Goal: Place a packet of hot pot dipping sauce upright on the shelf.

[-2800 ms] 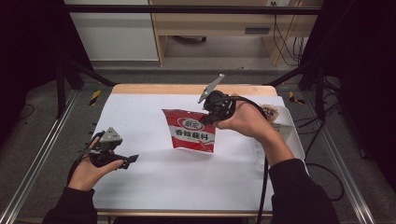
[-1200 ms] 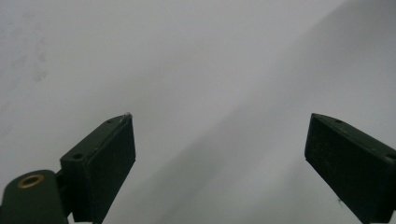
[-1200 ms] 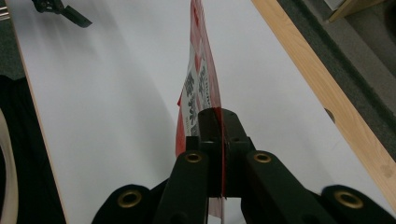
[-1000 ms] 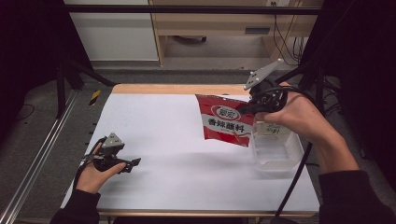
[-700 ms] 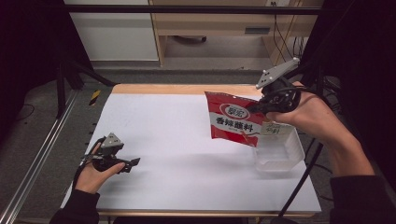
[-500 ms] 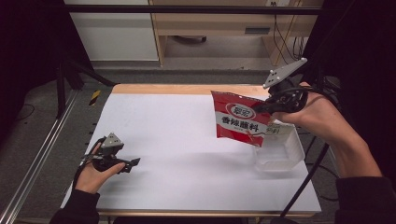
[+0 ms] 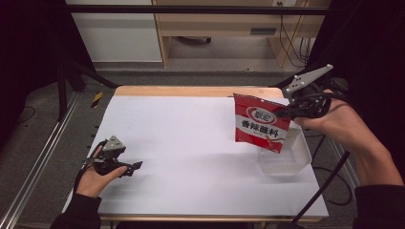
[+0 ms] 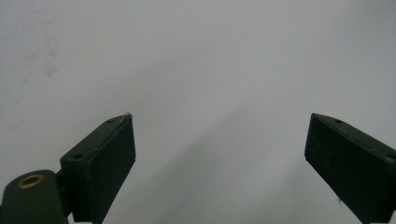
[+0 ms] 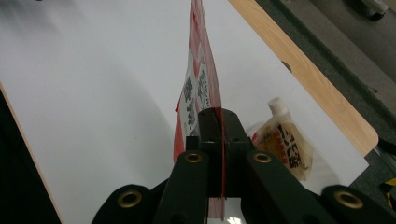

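Red sauce packet hangs in the air above the clear container, long axis near vertical, printed face toward the camera, right gripper clamped on its upper edge. Left gripper rests on the table, jaws apart.

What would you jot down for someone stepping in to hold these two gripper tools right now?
Right gripper: shut on the edge of the red sachet, which hangs in the air above the near rim of the clear tub at the table's right side.
Left gripper: open, empty, resting low over the white table at the left.
Already in the tub: a yellow spouted pouch.
Done: sachet lifted and brought to the tub.
Left: probably lower the sachet into the tub and let go.
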Demonstrator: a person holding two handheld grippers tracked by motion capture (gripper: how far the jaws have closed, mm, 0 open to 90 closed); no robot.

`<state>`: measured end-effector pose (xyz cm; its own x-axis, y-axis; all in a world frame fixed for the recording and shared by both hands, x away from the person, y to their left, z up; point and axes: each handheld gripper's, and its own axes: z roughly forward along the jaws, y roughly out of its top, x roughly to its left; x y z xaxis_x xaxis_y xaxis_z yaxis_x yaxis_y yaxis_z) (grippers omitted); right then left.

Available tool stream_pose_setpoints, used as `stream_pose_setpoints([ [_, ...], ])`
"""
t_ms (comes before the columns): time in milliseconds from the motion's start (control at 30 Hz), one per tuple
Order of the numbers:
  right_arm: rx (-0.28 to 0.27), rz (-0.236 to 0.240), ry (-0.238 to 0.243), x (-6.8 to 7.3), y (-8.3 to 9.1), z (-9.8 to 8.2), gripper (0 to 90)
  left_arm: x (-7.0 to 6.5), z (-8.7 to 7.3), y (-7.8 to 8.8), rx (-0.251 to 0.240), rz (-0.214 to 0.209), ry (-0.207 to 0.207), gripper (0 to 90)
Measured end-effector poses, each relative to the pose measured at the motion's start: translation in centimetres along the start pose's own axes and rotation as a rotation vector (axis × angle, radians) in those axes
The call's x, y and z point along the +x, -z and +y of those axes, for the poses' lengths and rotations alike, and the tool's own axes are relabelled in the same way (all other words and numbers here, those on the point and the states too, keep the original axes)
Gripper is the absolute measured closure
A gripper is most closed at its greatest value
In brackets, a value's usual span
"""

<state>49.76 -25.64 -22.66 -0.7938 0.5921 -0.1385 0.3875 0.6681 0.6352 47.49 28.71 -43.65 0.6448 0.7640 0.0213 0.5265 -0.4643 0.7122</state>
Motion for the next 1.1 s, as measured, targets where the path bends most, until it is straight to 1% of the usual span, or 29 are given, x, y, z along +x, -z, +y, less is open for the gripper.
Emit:
stream_pose_setpoints([
  [133,-0.001,-0.014,-0.022,-0.4,0.5,-1.1,90.0,0.0,0.0,0.0,0.0,0.002,0.001,8.9],
  [167,-0.002,-0.019,-0.021,-0.5,0.7,-1.4,90.0,0.1,0.0,0.0,0.002,0.003,0.002,8.9],
  [200,-0.002,-0.021,-0.035,-0.6,1.0,-1.8,90.0,0.1,-0.1,0.0,0.001,0.002,0.002,8.9],
  [367,-0.014,-0.036,-0.057,-1.1,2.0,-3.1,90.0,0.1,-0.1,0.0,0.002,0.003,0.003,8.9],
  [400,-0.015,-0.037,-0.067,-1.2,2.2,-3.3,90.0,0.1,-0.1,0.0,0.001,0.003,0.003,8.9],
  [633,-0.015,-0.062,-0.091,-1.7,3.4,-4.6,90.0,0.1,-0.1,0.1,-0.001,0.007,0.001,9.2],
  [733,-0.005,-0.076,-0.102,-1.9,3.8,-5.0,90.0,0.1,-0.1,0.1,-0.001,0.007,0.0,9.2],
  [833,-0.008,-0.085,-0.11,-2.1,4.0,-5.4,90.0,0.1,-0.1,0.0,0.002,0.007,0.0,9.2],
  [1100,0.013,-0.096,-0.124,-2.6,3.8,-6.1,90.0,0.1,-0.1,0.0,0.003,0.007,0.001,9.2],
])
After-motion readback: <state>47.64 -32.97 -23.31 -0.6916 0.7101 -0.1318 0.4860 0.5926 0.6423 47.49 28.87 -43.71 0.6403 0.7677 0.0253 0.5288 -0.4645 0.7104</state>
